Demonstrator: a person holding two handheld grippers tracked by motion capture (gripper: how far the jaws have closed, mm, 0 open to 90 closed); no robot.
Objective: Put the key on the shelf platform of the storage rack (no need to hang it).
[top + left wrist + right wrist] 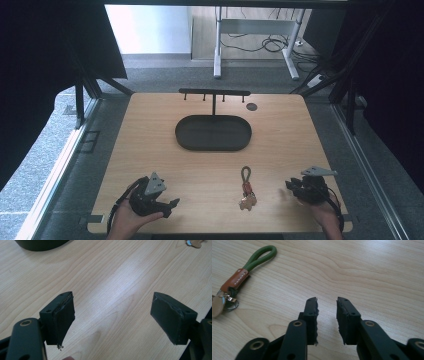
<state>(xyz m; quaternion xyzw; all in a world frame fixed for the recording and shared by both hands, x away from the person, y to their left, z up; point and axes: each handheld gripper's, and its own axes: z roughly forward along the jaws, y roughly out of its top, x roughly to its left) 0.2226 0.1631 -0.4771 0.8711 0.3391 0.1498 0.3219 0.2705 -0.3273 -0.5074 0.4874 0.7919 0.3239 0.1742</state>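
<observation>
Jaws on both grippers hold nothing. From the high view, the left gripper sits at about 7 o'clock on the table, held low in a hand, and points toward 3 o'clock. The right gripper sits at about 5 o'clock and points toward 9 o'clock, at the keychain. The keychain lies flat between the two grippers, nearer the right one, with its green loop toward 12 o'clock. A dark oval tray sits in the middle, and a rack with hooks stands behind it at 12 o'clock.

From the left gripper view, the left gripper has its jaws wide apart over bare wood, and a bit of the keychain peeks in at 1 o'clock.

From the right gripper view, the right gripper has its jaws a little apart, with a small gap. The keychain lies at 10 o'clock, near but not touching.

I think the job is just starting: reach for the keychain. Next, the right gripper should open more, slide toward it, and pinch the brown strap.
</observation>
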